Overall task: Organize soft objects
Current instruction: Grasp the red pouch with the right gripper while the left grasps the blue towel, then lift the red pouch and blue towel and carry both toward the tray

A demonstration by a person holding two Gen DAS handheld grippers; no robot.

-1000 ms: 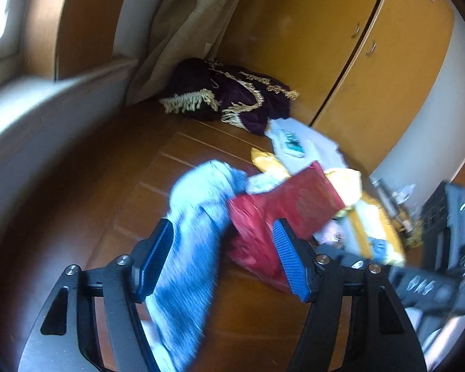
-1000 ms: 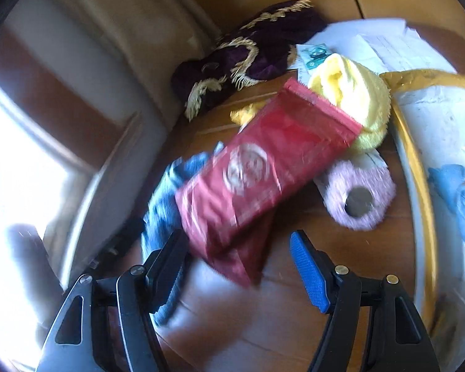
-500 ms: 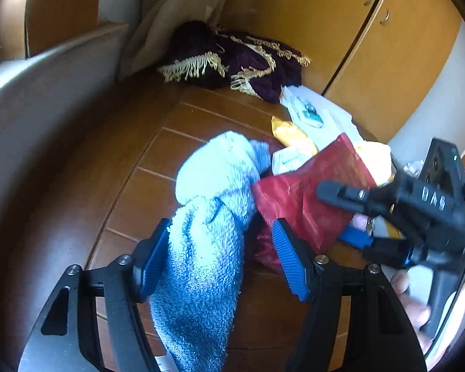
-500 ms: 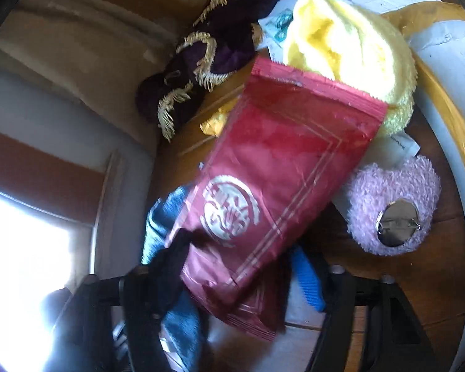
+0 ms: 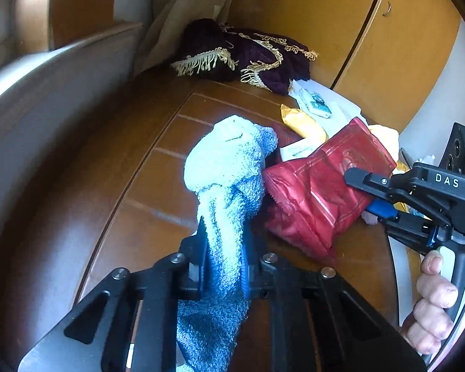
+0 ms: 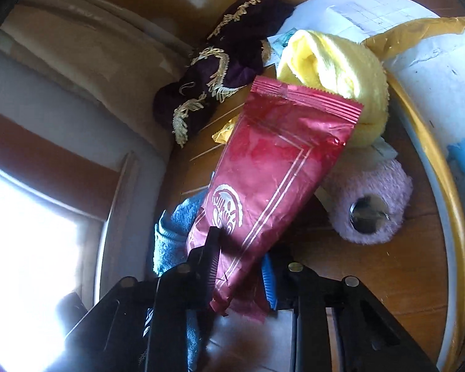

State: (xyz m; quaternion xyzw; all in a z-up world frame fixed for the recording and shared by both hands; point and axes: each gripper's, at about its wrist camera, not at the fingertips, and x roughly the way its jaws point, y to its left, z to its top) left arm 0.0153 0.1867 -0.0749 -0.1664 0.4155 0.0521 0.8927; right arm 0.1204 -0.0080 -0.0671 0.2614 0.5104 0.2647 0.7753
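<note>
The blue towel (image 5: 223, 192) is pinched between the jaws of the left gripper (image 5: 223, 266), drooping ahead. The red foil pouch (image 6: 269, 167) is clamped in the right gripper (image 6: 241, 266) near one corner, so it could be torn or slipped loose if lifted quickly.

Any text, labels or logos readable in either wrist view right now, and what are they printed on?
"DAS": white letters on the black body of the right gripper, seen from the left wrist.
Round white emblem on the red foil packet: script inside it not legible.
Small teal-and-white packet: print too small to read.
White papers: faint grid lines, writing too blurred to read.
</note>
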